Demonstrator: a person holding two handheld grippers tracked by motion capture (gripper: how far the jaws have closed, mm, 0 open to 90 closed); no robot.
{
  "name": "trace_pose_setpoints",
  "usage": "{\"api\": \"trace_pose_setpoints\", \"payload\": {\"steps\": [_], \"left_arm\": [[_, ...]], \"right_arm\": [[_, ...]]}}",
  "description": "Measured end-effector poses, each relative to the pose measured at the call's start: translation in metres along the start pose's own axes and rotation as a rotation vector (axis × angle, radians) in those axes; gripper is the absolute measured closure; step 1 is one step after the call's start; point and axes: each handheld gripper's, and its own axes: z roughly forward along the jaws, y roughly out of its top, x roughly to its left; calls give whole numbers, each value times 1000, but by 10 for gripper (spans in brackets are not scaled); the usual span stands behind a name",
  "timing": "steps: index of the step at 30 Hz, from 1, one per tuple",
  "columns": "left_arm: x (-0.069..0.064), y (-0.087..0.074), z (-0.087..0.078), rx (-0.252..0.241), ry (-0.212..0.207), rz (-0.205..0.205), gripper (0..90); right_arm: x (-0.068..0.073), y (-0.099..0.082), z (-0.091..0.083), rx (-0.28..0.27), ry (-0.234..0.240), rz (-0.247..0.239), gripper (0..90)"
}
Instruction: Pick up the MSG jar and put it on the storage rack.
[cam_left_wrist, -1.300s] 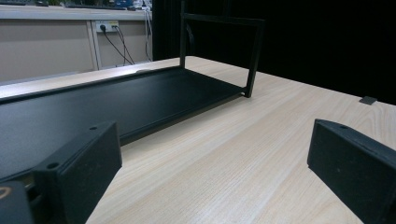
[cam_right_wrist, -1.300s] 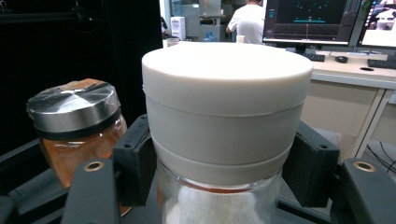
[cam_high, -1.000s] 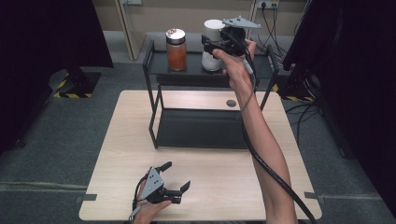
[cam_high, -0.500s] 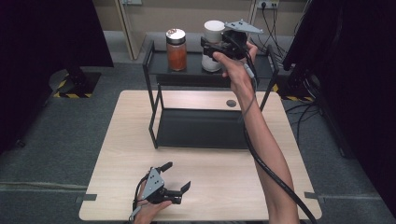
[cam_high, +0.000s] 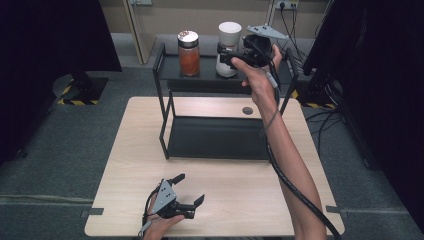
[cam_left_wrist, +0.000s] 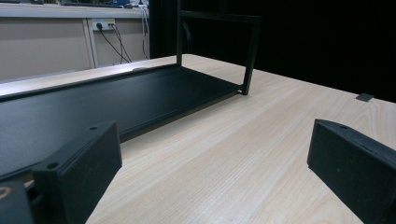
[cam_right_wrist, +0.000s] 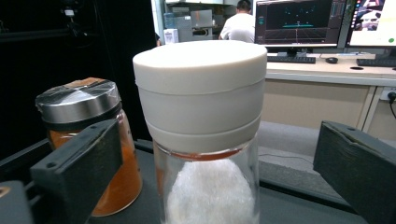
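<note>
Our right gripper (cam_right_wrist: 212, 172), jaws just opened wide, flanks the white-lidded jar (cam_right_wrist: 205, 121) untouched; our left gripper (cam_high: 189, 190) rests wide open.

At top centre of the high view, two jars share the rack's top shelf (cam_high: 210, 80): the orange-filled jar (cam_high: 189, 52) left, the white-lidded jar (cam_high: 228, 48) right, the right gripper (cam_high: 235, 59) just beside it.

Two jars stand on the rack's top shelf: one white-lidded jar (cam_high: 229, 49) of white grains and one metal-lidded jar (cam_high: 189, 52) of orange contents. One black two-tier rack (cam_high: 215, 137) sits on one wooden bench (cam_high: 130, 165). Two claws: left claw (cam_high: 187, 192), right claw (cam_high: 227, 56).
</note>
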Motion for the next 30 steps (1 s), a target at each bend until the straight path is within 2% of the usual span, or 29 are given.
{"api": "trace_pose_setpoints", "payload": {"steps": [13,30], "left_arm": [[-1,0,0,-1,2,2,24],[0,0,0,-1,6,1,24]], "right_arm": [[-4,-12,-13,-6,44,-9,5],[-9,-29,-40,-35,118,-17,4]]}}
